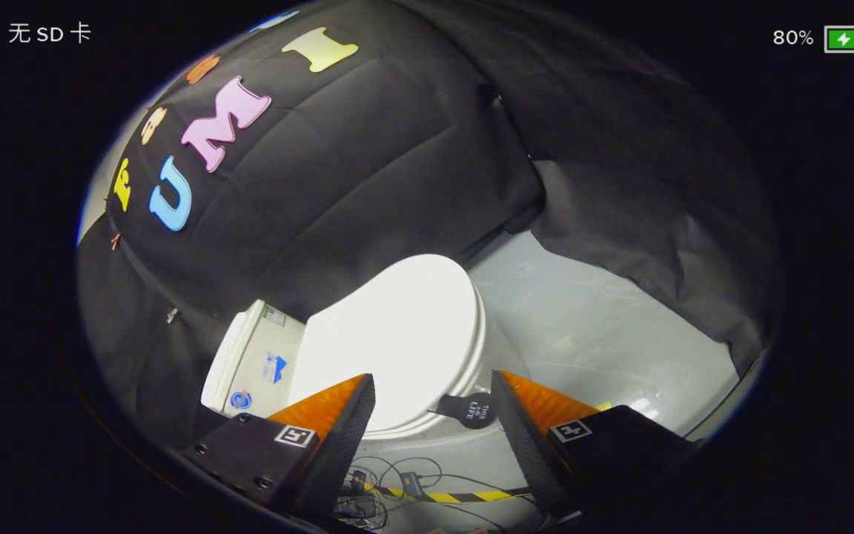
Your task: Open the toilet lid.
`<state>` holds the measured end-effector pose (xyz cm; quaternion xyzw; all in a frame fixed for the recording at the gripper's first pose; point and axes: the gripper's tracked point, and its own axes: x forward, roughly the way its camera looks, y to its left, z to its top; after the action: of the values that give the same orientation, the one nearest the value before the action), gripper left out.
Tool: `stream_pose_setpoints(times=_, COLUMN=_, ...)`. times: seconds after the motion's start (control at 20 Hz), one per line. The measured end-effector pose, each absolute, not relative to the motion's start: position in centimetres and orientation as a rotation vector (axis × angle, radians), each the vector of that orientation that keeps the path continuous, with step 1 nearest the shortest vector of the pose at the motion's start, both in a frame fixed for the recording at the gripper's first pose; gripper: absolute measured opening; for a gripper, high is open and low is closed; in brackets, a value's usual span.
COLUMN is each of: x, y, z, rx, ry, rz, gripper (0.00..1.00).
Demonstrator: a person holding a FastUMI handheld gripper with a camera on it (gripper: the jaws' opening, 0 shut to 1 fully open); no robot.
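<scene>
A white toilet stands on the grey floor against the black cloth wall. Its lid (pixel 397 326) is down and lies flat over the seat, glaring bright in the light. The cistern (pixel 249 360) is behind it, beyond the left finger. A small dark round tab (pixel 469 409) sticks out from the lid's front rim, close to the right finger. My gripper (pixel 434 415) hovers above the toilet's front edge, open, with the lid's front rim and the tab showing in the gap between the fingers. Nothing is held.
Grey floor (pixel 605 326) spreads to the right of the toilet up to the draped black cloth (pixel 664 245). Below the fingers lie loose cables (pixel 390 482) and a yellow-and-black striped tape (pixel 464 495) on the floor.
</scene>
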<state>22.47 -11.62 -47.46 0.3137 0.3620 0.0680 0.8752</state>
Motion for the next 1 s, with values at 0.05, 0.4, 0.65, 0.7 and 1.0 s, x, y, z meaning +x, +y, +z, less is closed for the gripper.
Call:
stream_pose_setpoints(times=0.05, x=22.7, y=-11.8, z=-48.6, rx=0.675, ry=0.78, rz=0.136, gripper=0.99)
stream_pose_setpoints(times=0.4, x=22.3, y=-11.3, z=-55.3, rx=0.824, ry=0.898, rz=0.081, gripper=0.94)
stream_pose_setpoints(times=0.65, x=22.6, y=-10.9, z=-57.0, rx=0.965, ry=0.922, rz=0.035, gripper=0.41)
stream_pose_setpoints(times=0.7, x=22.6, y=-11.4, z=-56.2, rx=1.025, ry=0.897, rz=0.04, gripper=0.28)
stream_pose_setpoints(times=1.0, x=22.7, y=-10.6, z=-53.0, rx=0.944, ry=0.868, rz=0.06, gripper=0.05)
